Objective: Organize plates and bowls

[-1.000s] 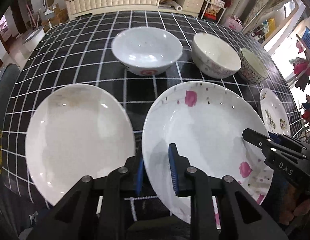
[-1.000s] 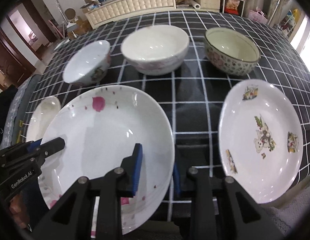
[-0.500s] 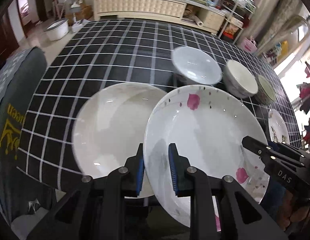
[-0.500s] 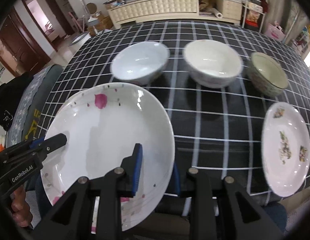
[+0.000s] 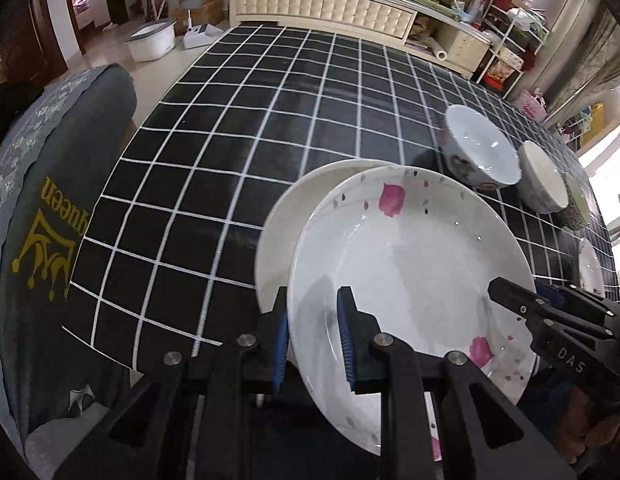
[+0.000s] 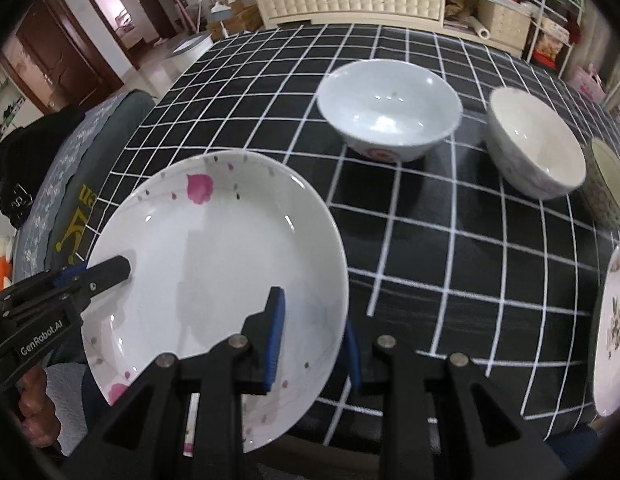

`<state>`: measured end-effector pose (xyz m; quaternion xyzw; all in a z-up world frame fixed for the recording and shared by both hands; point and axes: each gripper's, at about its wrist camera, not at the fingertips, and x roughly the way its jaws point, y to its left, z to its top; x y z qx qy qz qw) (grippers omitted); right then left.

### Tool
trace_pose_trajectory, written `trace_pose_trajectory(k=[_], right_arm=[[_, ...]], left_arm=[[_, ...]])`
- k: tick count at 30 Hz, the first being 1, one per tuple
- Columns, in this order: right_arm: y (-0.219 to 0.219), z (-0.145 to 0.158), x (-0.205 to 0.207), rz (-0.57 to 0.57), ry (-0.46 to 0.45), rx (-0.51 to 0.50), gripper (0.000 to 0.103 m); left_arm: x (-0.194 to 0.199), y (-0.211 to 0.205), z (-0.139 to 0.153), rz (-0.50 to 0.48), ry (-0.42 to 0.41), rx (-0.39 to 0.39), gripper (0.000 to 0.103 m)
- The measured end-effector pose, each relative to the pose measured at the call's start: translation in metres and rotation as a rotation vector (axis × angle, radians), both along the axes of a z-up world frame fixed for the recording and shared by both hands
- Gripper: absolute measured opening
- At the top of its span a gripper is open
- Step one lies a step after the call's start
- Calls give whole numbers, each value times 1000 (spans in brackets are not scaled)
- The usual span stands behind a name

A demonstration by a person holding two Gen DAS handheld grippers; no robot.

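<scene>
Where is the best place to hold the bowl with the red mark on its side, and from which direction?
Take the bowl with the red mark by its rim, coming from above with one finger inside and one outside. It stands upright and open on the table, its rim is thin, and its sloping wall looks too wide for the jaws.

A glossy white round plate with pink petal marks [image 5: 410, 256] is lifted and tilted, overlapping a plain white round plate [image 5: 281, 232] lying flat near the front edge of the black, white-gridded counter [image 5: 213, 128]. Behind stand three upright bowls in a row: a pale bluish-white one [image 6: 390, 108], a cream-white one [image 6: 534, 144] and a speckled, patterned one [image 6: 608, 188]. At far right lies a white plate with printed pictures [image 6: 614, 332].
</scene>
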<state>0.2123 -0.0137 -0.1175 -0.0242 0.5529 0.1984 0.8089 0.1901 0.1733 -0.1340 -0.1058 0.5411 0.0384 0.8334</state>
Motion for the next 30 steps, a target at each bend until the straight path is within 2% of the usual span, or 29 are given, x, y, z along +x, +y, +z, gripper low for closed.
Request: trace_pose_trajectory(k=[11,14,18,22,25,27,30], right_arm=[[21,-9,14,26,-8,-62,32],[23,-12,14,36,2,-58,32],[25,-11,13,45,-17,-79,32],[25,-11,13,47,-12,-81,32],[26,-9,12,45,-12,-83,32],[23,-6,11,38,-16,-72,32],[20,3,7,28,-40,-62,32]], left_arm=[[16,16,-13,18,5,-3,20],[17,18,-14,25,3,25,20],[17,25,-20,37,18,-17,20],[15,20,-17,31,19,10,20],[11,22,-13,53,17,-9,20],[7,25,-5,70,5,-31,21],[1,22,8,62,-33,-11,21]])
